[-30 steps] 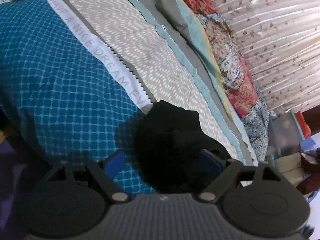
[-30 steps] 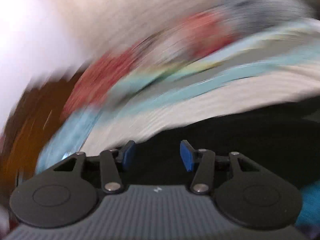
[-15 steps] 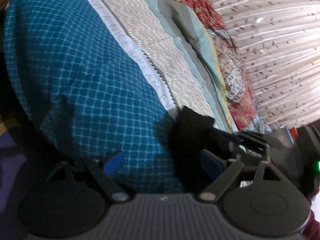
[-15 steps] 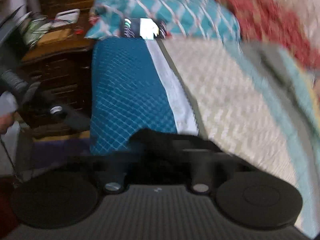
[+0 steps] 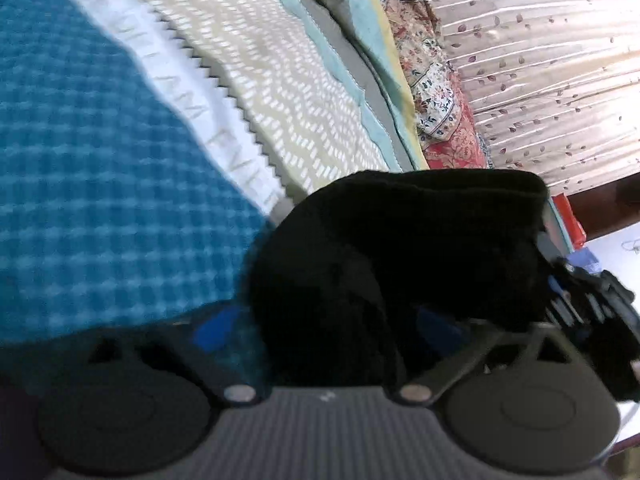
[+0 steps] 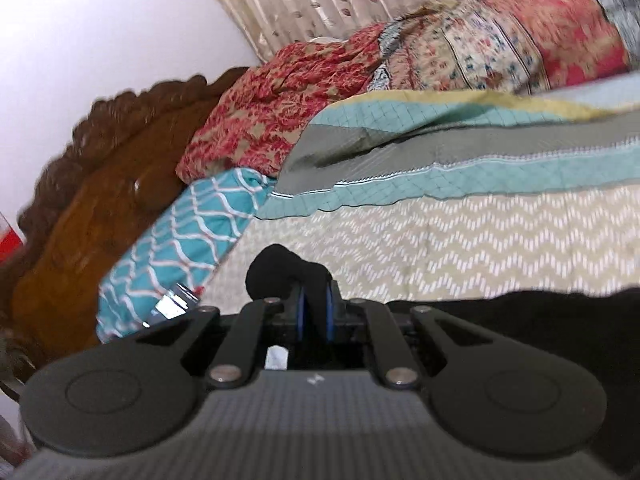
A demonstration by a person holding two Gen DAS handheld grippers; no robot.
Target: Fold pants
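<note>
Pinching pants edge in right gripper, clenched; left gripper spread around bunched cloth on bed. Soft, limp, light; best held at hem corners.

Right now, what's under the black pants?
Under the black pants lies the patterned bedspread: blue checks and a beige zigzag band show around their edges. The part directly beneath is covered. The right gripper pinches one bunch of the fabric.
</note>
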